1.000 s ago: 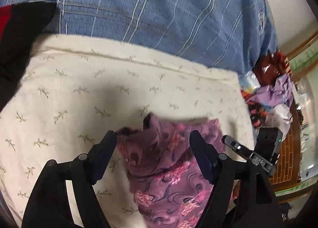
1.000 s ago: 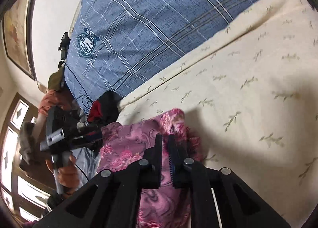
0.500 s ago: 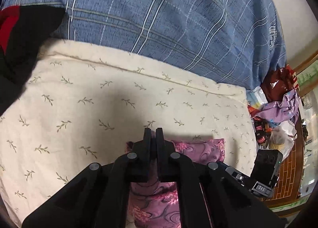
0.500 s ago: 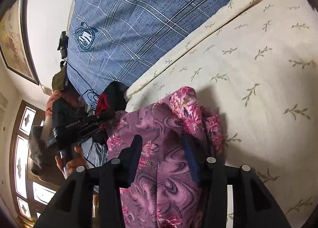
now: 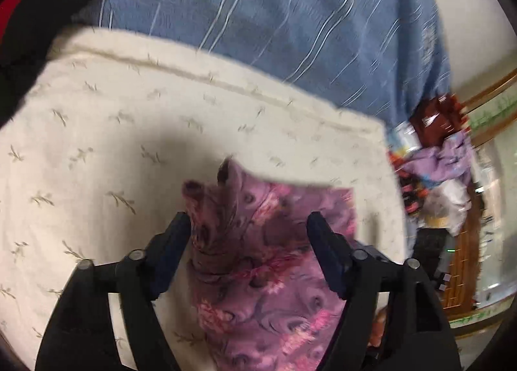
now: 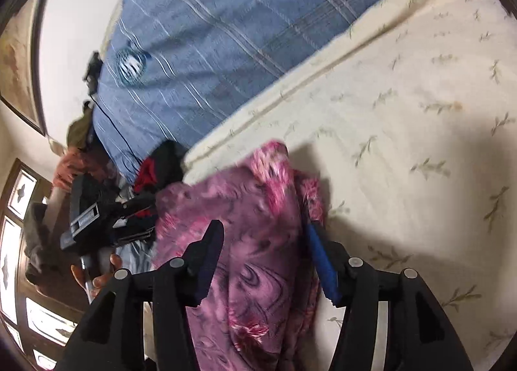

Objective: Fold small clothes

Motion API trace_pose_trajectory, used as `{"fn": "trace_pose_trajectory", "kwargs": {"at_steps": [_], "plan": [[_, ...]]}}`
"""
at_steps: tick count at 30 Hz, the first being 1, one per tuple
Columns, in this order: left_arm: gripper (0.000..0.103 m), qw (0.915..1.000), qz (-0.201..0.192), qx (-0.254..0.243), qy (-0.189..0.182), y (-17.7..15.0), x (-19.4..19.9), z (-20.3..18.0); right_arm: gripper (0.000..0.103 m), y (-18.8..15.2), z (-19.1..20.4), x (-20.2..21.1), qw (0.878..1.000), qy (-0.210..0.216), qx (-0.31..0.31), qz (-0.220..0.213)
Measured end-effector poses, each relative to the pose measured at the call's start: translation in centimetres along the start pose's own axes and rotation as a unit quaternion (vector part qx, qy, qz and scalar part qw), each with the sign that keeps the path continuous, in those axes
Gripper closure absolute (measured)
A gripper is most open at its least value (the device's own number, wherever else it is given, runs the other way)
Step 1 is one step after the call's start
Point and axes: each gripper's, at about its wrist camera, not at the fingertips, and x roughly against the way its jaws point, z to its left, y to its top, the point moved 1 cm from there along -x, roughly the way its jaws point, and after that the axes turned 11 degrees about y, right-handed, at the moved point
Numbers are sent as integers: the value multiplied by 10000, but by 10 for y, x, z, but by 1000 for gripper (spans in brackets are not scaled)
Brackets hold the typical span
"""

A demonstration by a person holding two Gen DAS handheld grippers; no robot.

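Note:
A small purple garment with pink flowers (image 5: 268, 251) lies bunched on a cream bedcover with a leaf print (image 5: 129, 132). My left gripper (image 5: 248, 225) is open, its jaws wide apart on either side of the garment's rumpled end. The garment also shows in the right wrist view (image 6: 258, 225). My right gripper (image 6: 265, 235) is open there too, its jaws on either side of the cloth. The left gripper (image 6: 97, 222), held in a hand, shows at the left of that view.
A blue plaid quilt (image 5: 274, 22) lies along the far side of the cover. A black and red garment (image 5: 29, 9) sits at the upper left. A pile of clothes and bags (image 5: 442, 161) lies off the bed at the right.
My left gripper, shut on the garment half a second ago, has opened wide. My right gripper has opened from shut over the last second. The garment has dropped onto the cover.

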Motion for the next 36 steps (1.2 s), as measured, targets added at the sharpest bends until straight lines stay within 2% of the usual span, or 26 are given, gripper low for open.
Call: {"fn": "trace_pose_trajectory", "kwargs": {"at_steps": [1, 2, 3, 4, 6, 8, 9, 12, 14, 15, 17, 19, 20, 21, 22, 23, 26, 27, 28, 29, 30, 31, 32, 33, 34, 36], "plan": [[88, 9998, 26, -66, 197, -1, -4, -3, 55, 0, 3, -5, 9999, 6, 151, 82], [91, 9994, 15, -45, 328, 0, -4, -3, 98, 0, 10, -10, 9990, -60, 393, 199], [94, 9996, -77, 82, 259, 1, 1, -1, 98, 1, 18, -15, 9971, -143, 656, 350], [95, 9995, -222, 205, 129, 4, 10, 1, 98, 3, 27, -12, 9960, -130, 829, 317], [96, 9979, -629, 156, 100, 8, 27, 3, 99, 9, 43, 5, 9944, 74, 1050, -3], [96, 9973, -650, 38, 340, 12, 20, 1, 99, 13, 47, 18, 9924, -59, 1212, -229], [96, 9972, -561, -13, 489, 15, 8, 1, 99, 13, 41, 17, 9928, -140, 1174, -193], [96, 9929, -321, -47, 1141, 22, -27, 1, 99, 5, 7, -4, 9915, -753, 1044, 178], [94, 9903, -311, 69, 1352, 27, -31, 5, 99, 1, -4, -10, 9922, -802, 949, 125], [94, 9920, -244, 195, 1227, 30, -27, 10, 97, 3, -3, -8, 9935, -754, 849, 90], [91, 9944, -255, 388, 946, 32, -6, 18, 84, 7, 1, 0, 9949, -728, 699, 38], [88, 9945, -545, 304, 841, 23, 27, 19, 79, 12, 8, 13, 9949, -692, 727, -126], [78, 9947, -617, 197, 795, 14, 39, 18, 72, 17, 13, 18, 9955, -546, 746, -218], [61, 9953, -651, 154, 695, 0, 50, 17, 67, 21, 16, 19, 9959, -432, 753, -262], [53, 9957, -659, 155, 638, -9, 54, 14, 57, 27, 20, 18, 9958, -370, 777, -323], [48, 9962, -660, 156, 544, -21, 58, 13, 45, 33, 23, 12, 9954, -357, 819, -343], [48, 9991, -310, 262, -157, -58, 51, 10, 43, 52, 23, -22, 9943, -574, 899, -54], [48, 9991, -219, 276, -240, -66, 49, 9, 43, 56, 20, -37, 9936, -719, 853, 174], [48, 9996, -107, 225, -111, -78, 43, 6, 47, 56, 14, -50, 9922, -875, 810, 374], [49, 9998, -85, 160, 97, -82, 38, 3, 78, 55, 13, -62, 9902, -915, 871, 596], [56, 9990, -87, -45, 431, -91, 30, -1, 99, 52, 17, -66, 9886, -880, 1014, 684], [59, 9985, -114, -134, 526, -97, 26, -1, 97, 52, 25, -66, 9868, -839, 1223, 649], [60, 9983, -128, -135, 558, -102, 23, 1, 97, 52, 31, -59, 9866, -800, 1353, 435], [60, 9985, -207, -81, 498, -106, 22, 4, 97, 54, 30, -55, 9868, -814, 1364, 310], [60, 9989, -287, 18, 370, -108, 24, 9, 97, 57, 22, -54, 9861, -1011, 1297, 257], [61, 9992, -232, 273, 162, -111, 25, 16, 96, 56, -4, -64, 9836, -1359, 1047, 563]]}}
